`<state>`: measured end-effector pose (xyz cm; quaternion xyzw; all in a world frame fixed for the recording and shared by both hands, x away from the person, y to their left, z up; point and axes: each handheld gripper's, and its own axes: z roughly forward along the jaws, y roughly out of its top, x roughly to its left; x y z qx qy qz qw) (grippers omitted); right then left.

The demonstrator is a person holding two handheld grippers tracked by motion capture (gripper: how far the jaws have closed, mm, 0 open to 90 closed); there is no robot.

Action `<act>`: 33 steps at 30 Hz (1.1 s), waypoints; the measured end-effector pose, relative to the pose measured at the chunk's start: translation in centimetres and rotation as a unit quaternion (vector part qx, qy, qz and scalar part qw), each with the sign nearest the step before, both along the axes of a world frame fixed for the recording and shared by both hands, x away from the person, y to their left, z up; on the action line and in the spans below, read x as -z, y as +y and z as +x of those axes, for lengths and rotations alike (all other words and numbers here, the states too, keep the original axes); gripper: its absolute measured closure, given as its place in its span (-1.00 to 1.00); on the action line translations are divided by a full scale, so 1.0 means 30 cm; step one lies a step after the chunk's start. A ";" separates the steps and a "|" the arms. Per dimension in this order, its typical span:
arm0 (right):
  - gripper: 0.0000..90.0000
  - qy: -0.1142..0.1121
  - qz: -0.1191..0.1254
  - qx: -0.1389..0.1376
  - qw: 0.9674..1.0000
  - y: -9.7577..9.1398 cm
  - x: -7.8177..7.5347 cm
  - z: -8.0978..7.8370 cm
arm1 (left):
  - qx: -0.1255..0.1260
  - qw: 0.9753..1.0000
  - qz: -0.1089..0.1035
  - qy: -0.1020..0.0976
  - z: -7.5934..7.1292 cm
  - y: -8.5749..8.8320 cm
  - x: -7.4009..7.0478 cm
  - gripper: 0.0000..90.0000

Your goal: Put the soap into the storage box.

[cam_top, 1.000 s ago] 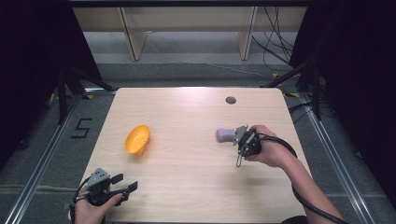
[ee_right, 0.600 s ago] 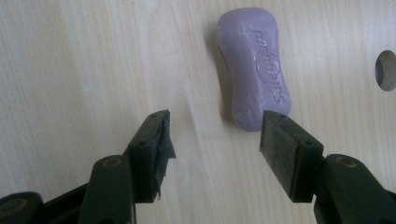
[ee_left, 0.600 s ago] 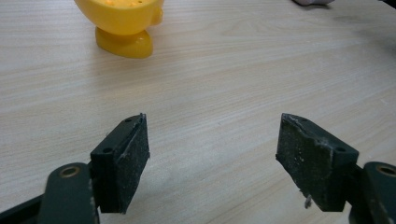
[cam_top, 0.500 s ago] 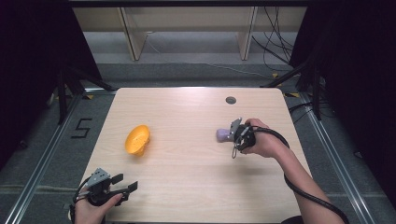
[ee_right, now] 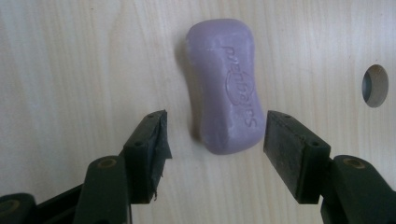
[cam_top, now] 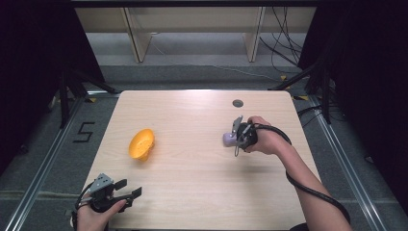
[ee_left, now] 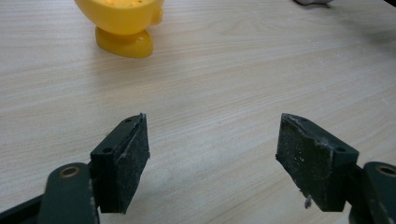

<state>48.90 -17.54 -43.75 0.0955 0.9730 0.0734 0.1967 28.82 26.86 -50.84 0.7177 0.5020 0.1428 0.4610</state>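
Observation:
A purple soap bar lies flat on the wooden table, right of centre in the high view. My right gripper points down over it. Its jaws have just been opening, and the bar's near end sits in the gap between them with neither pad pressing on it. In the high view the right gripper covers part of the soap. A yellow footed soap dish stands at the table's left. My left gripper rests open near the front left edge, facing the dish, nothing between its fingers.
A small round hole in the tabletop lies just beyond the soap, also seen beside it. The right gripper's cable loops off the table's right side. Shelf legs and cables stand on the floor behind the table.
The right hand has moved left and away from the person until its gripper hangs over the soap, and its jaws have spread. The soap, the dish and the left gripper have stayed put.

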 end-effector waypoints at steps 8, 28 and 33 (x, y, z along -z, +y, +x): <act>-0.12 0.005 -0.011 0.000 1.000 0.035 0.009 0.036 | 0.000 1.000 -0.001 0.001 0.000 0.000 0.001 -0.46; -0.14 0.027 -0.033 -0.011 0.999 0.054 0.062 0.111 | 0.003 1.000 -0.002 0.003 0.000 -0.001 0.003 -0.45; -0.14 0.037 -0.038 -0.002 0.999 0.061 0.076 0.116 | 0.004 1.000 -0.002 0.003 0.000 -0.001 0.003 -0.46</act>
